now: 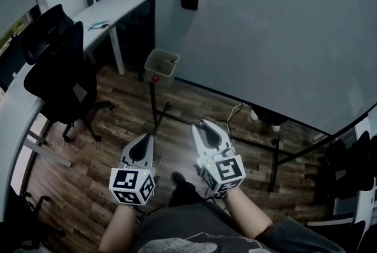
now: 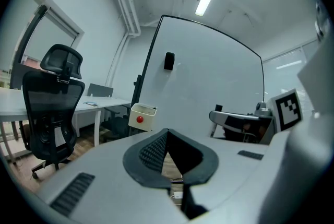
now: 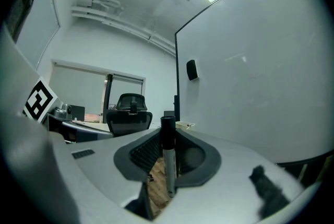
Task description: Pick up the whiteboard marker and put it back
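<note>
right gripper (image 3: 168,133): you've got it clamped on the whiteboard marker (image 3: 168,160), long axis upright;
left gripper (image 2: 167,135): pinched together, 0 inside;
beige tray (image 1: 161,63): ahead-left, probably its home

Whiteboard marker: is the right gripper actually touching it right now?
Touching. The right gripper view shows the whiteboard marker standing upright inside the right gripper, whose jaws are closed against its barrel on both sides.

The marker (image 3: 168,160) has a black cap and a pale grey barrel. It stands upright, cap uppermost, clamped between the right gripper's (image 3: 168,137) jaws, held in the air near the whiteboard (image 3: 250,77).
</note>
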`<state>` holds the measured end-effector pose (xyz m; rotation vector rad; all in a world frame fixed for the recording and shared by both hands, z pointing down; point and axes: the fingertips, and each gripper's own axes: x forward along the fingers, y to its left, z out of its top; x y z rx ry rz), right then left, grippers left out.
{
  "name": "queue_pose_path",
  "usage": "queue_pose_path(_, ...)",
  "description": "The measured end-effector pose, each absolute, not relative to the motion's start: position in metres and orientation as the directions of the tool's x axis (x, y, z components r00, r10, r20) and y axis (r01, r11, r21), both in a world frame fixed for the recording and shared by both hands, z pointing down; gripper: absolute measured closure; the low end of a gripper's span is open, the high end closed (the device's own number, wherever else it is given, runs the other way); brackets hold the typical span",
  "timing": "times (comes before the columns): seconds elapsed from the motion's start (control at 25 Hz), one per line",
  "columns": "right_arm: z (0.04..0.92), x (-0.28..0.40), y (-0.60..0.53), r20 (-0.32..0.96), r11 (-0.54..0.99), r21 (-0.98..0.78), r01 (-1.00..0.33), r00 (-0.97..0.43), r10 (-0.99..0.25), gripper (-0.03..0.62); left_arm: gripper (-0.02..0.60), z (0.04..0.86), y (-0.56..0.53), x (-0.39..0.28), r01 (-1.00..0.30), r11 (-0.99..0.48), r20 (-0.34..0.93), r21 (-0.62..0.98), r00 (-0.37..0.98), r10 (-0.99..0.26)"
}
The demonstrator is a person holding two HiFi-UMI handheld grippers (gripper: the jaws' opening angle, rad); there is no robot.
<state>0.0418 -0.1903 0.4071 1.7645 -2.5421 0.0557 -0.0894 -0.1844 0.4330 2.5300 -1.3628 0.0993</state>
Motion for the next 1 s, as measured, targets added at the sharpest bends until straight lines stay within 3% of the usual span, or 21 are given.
queue_pose_path(1.0,0.384,0.032,-0.318,0.028,0.457,0.012,-0.889,-0.457,-0.889,0.508,0.568,0.421,-0.299,-0.084,-0.867,-0.46,0.177,0.191,0.491,-0.853)
